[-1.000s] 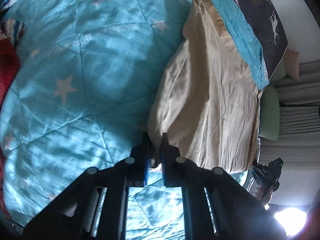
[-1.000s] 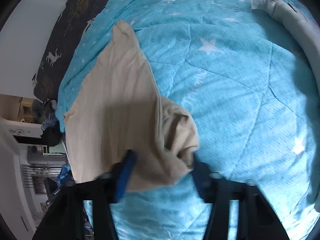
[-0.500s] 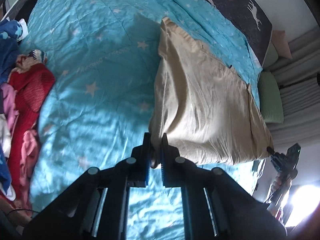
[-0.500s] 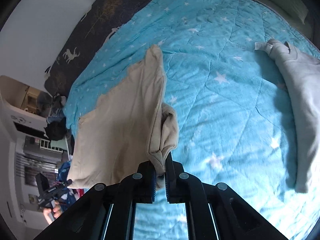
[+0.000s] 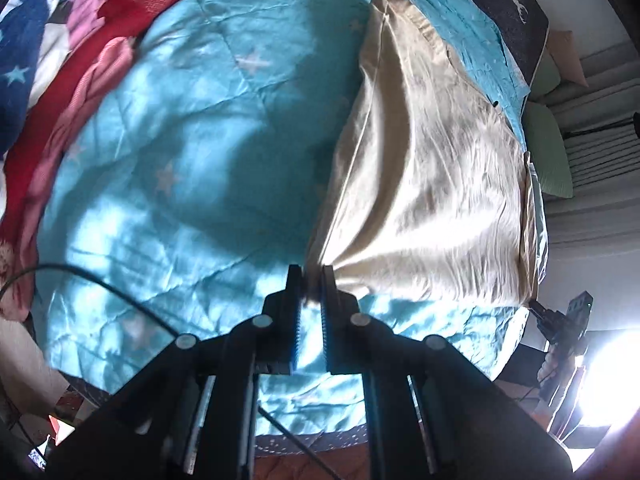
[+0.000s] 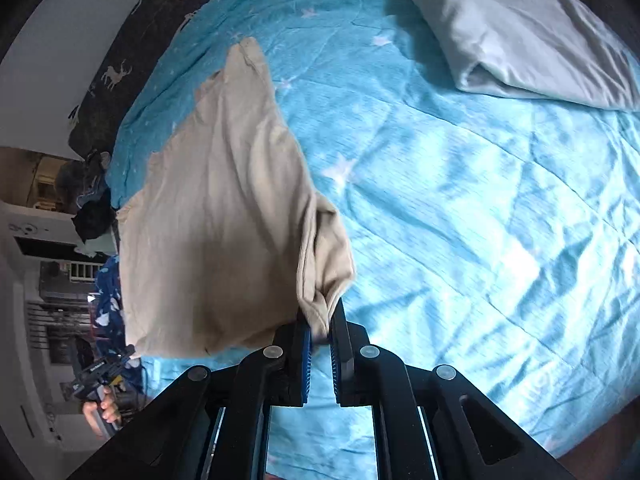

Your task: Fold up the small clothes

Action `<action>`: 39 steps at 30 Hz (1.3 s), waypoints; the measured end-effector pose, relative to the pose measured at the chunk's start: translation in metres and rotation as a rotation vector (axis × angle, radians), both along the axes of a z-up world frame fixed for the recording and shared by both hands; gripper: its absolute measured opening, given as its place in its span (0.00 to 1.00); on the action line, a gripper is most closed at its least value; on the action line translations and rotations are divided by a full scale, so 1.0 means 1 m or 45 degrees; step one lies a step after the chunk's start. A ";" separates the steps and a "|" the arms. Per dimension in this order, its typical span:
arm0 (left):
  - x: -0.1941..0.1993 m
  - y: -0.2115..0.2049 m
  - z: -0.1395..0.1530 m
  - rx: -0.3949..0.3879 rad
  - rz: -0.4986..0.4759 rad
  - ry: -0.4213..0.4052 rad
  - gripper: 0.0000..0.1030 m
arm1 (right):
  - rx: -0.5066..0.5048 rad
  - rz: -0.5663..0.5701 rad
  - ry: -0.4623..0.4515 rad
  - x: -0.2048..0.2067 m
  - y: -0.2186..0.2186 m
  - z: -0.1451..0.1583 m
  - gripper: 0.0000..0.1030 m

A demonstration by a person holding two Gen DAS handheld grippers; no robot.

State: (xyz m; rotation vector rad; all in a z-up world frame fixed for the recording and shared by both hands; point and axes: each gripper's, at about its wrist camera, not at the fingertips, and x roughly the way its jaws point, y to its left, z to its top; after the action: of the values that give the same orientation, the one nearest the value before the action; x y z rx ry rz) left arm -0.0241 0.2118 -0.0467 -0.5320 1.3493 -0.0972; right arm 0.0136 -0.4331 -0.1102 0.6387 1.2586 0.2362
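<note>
A beige garment (image 5: 424,168) hangs stretched between my two grippers above the blue star-patterned bed cover (image 5: 192,168). Its far end rests on the cover near the headboard side. My left gripper (image 5: 311,276) is shut on one near corner of the beige garment. My right gripper (image 6: 320,322) is shut on the other near corner, where the cloth (image 6: 224,208) bunches in a thick fold. The other gripper shows small at the garment's far corner in each view.
A pile of red, pink and dark blue clothes (image 5: 80,52) lies at the left of the bed. A folded light grey garment (image 6: 516,32) lies at the upper right in the right wrist view. A dark deer-print blanket (image 6: 120,68) borders the cover. A black cable (image 5: 120,300) crosses below.
Both grippers have lifted and pulled the beige garment back toward the near side of the bed. The right gripper went from open around the cloth to shut on it a second ago.
</note>
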 end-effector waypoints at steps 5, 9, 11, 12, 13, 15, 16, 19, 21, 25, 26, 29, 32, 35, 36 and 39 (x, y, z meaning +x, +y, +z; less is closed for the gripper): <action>-0.013 0.001 0.007 0.106 0.005 -0.051 0.06 | -0.170 -0.059 -0.057 -0.027 -0.017 0.014 0.11; -0.023 -0.010 0.013 -0.017 -0.033 -0.096 0.35 | -0.053 -0.062 -0.075 -0.041 -0.021 0.011 0.21; -0.025 -0.019 0.014 -0.035 -0.027 -0.120 0.50 | 0.018 -0.038 -0.089 -0.047 -0.011 0.007 0.30; -0.024 -0.021 0.012 -0.048 -0.022 -0.121 0.51 | 0.061 -0.027 -0.093 -0.045 -0.006 0.003 0.31; -0.023 -0.021 0.010 -0.070 -0.014 -0.116 0.51 | 0.100 -0.026 -0.094 -0.044 0.000 0.000 0.31; -0.015 -0.018 0.001 -0.184 0.051 -0.112 0.51 | 0.246 -0.054 -0.091 -0.036 0.006 -0.010 0.35; -0.012 -0.016 -0.002 -0.220 0.079 -0.118 0.51 | 0.332 -0.076 -0.091 -0.030 0.009 -0.016 0.35; -0.001 -0.006 -0.019 -0.303 0.196 -0.112 0.42 | 0.442 -0.109 -0.100 -0.018 0.021 -0.024 0.40; 0.003 0.001 -0.027 -0.321 0.268 -0.079 0.06 | 0.453 -0.151 -0.092 -0.004 0.027 -0.030 0.34; -0.003 0.019 -0.018 -0.352 0.368 -0.131 0.01 | 0.323 -0.229 -0.128 0.002 0.027 -0.018 0.04; -0.007 0.023 -0.010 -0.313 0.386 -0.166 0.00 | 0.265 -0.230 -0.160 -0.002 0.028 -0.006 0.04; -0.018 0.044 0.013 -0.162 0.456 -0.264 0.00 | 0.148 -0.240 -0.265 -0.020 0.019 0.029 0.02; -0.024 0.054 0.009 -0.185 0.447 -0.243 0.00 | -0.175 -0.427 -0.365 -0.041 -0.015 0.057 0.02; -0.030 0.043 -0.005 -0.183 0.373 -0.213 0.01 | 0.019 -0.469 -0.239 -0.054 -0.049 0.036 0.05; -0.030 0.035 -0.009 -0.210 0.335 -0.193 0.05 | 0.039 -0.436 -0.209 -0.056 -0.046 0.028 0.06; -0.030 0.012 -0.015 -0.257 0.254 -0.136 0.44 | 0.043 -0.294 -0.164 -0.055 -0.021 0.013 0.17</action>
State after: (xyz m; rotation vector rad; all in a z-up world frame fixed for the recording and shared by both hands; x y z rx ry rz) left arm -0.0541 0.2238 -0.0620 -0.8178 1.1823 -0.0976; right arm -0.0413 -0.4539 -0.0977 0.7796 1.0494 0.1048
